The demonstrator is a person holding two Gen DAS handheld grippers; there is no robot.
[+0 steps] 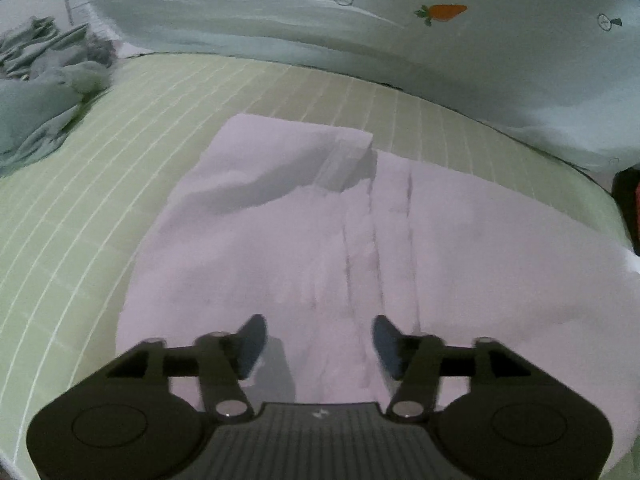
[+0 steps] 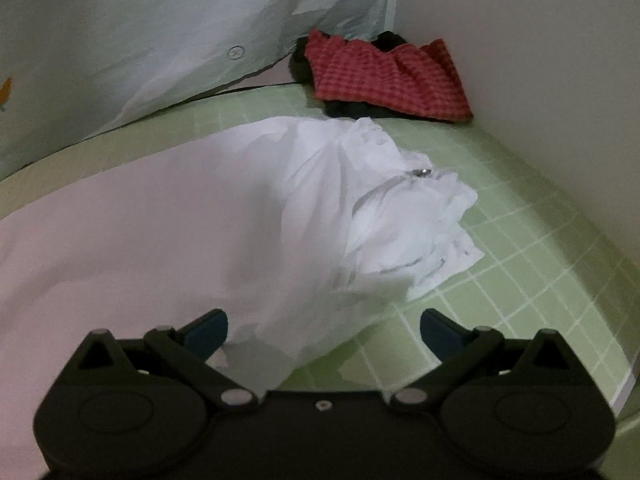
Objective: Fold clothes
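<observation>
Left wrist view: a pale pink-white garment (image 1: 320, 240) lies spread on a bed covered by a green sheet with a white grid (image 1: 80, 208). Its long axis runs across the bed, from the folded-over end toward the far left edge to the end that passes out of view at the right. One flap is turned back on itself near the far edge, and lengthwise creases cross the middle. The left gripper (image 1: 319, 344) hangs over the near part of the garment with its jaws well apart and nothing clamped between them; cloth lies beneath the gap.

Right wrist view: the same garment's bunched end (image 2: 384, 200), which bears a small metal fastener (image 2: 420, 172), points toward the far right corner of the bed. The right gripper (image 2: 324, 332) stands wide open above the near edge of the garment, holding nothing. A red checked cloth (image 2: 384, 76) lies over dark fabric in that far corner, apart from the garment. A pale quilt with a carrot print (image 1: 440, 12) banks along the far edge, and a grey-green crumpled cloth (image 1: 44, 92) sits at the far left.
</observation>
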